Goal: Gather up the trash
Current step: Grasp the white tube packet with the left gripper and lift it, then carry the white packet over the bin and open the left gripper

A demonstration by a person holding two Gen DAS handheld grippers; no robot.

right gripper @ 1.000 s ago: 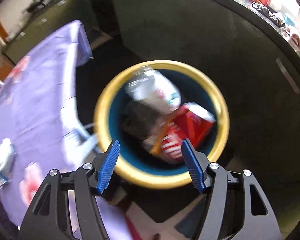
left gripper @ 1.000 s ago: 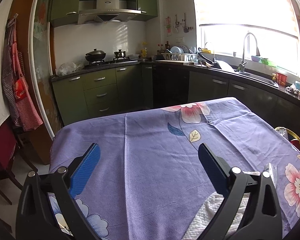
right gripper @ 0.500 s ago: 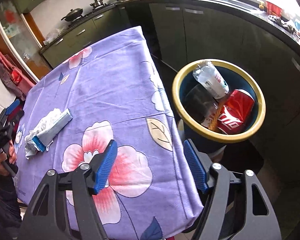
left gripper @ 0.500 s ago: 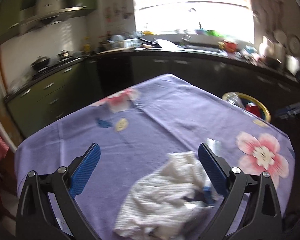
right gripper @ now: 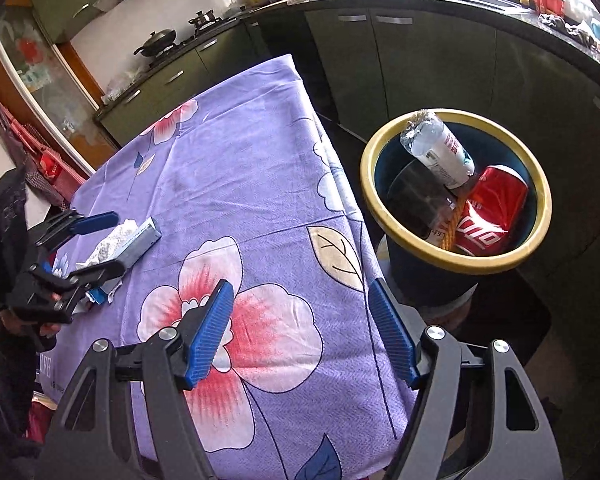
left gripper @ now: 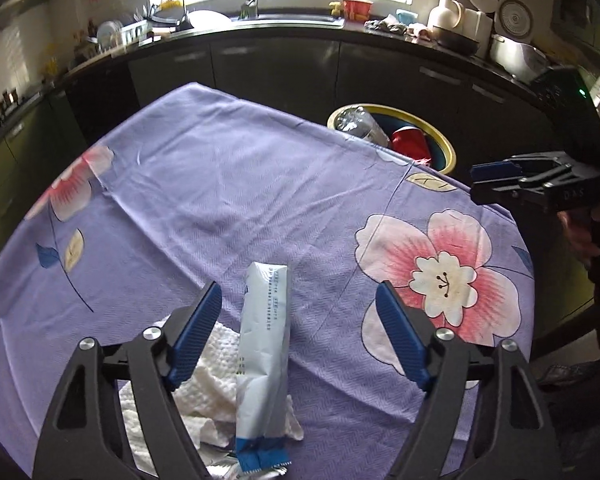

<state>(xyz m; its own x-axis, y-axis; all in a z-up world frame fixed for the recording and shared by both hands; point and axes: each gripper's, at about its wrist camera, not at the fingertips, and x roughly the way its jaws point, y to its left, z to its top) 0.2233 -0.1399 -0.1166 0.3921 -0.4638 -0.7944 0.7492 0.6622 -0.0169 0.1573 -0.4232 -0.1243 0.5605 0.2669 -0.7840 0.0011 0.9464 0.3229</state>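
A long silver-white wrapper (left gripper: 265, 340) with a blue end lies on a crumpled white paper towel (left gripper: 210, 376) on the purple flowered tablecloth (left gripper: 220, 184). My left gripper (left gripper: 300, 330) hangs over them, its jaws closing with the wrapper between them; neither pad touches it. In the right wrist view, the wrapper (right gripper: 140, 242) and towel (right gripper: 112, 240) sit at the far left, under the left gripper (right gripper: 100, 244). My right gripper (right gripper: 300, 334) is open and empty above the cloth's pink flower, near the table edge. It also shows in the left wrist view as the right gripper (left gripper: 500, 178).
A blue bin with a yellow rim (right gripper: 480, 266) stands beside the table, holding a clear bottle (right gripper: 440, 152) and a red can (right gripper: 492, 208). Dark kitchen cabinets (right gripper: 420, 64) curve behind it. A person's hand (left gripper: 580, 232) holds the right gripper.
The left gripper swung right and down over the towel and wrapper, and its jaws narrowed. The right gripper came back from above the bin to the table edge, then held still.
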